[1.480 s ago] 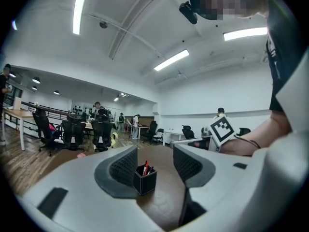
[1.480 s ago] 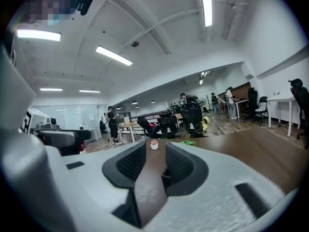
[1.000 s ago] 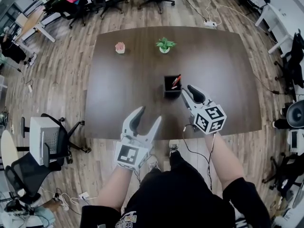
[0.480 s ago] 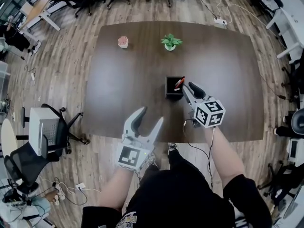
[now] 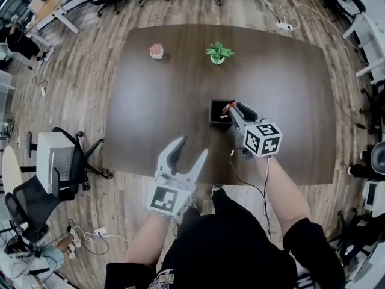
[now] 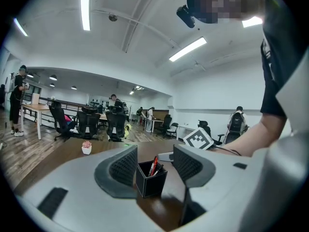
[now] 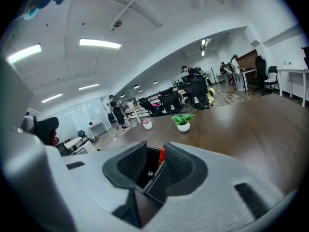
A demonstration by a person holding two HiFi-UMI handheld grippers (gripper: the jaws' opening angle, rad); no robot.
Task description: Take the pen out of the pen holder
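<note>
A black square pen holder (image 5: 218, 114) stands near the middle of the dark table (image 5: 150, 119), with a red pen (image 5: 227, 106) leaning out of its right side. My right gripper (image 5: 235, 109) reaches it from the right. In the right gripper view the red pen (image 7: 161, 154) and the holder's near corner (image 7: 155, 183) lie between the open jaws. The pads are not pressing, and the jaws have just been closing a little. My left gripper (image 5: 191, 147) hangs open over the table's near edge. It looks at the holder (image 6: 150, 179) and pen (image 6: 154, 165) from a distance.
A green potted plant (image 5: 218, 52) and a small pink pot (image 5: 156, 50) stand at the table's far side. Office chairs (image 5: 66, 176) and cables surround the table on the wooden floor. People stand at desks far back in both gripper views.
My right gripper has come down and closer to the holder, so its tips now stand at the pen's top. The left gripper has drifted slightly and stays open.
</note>
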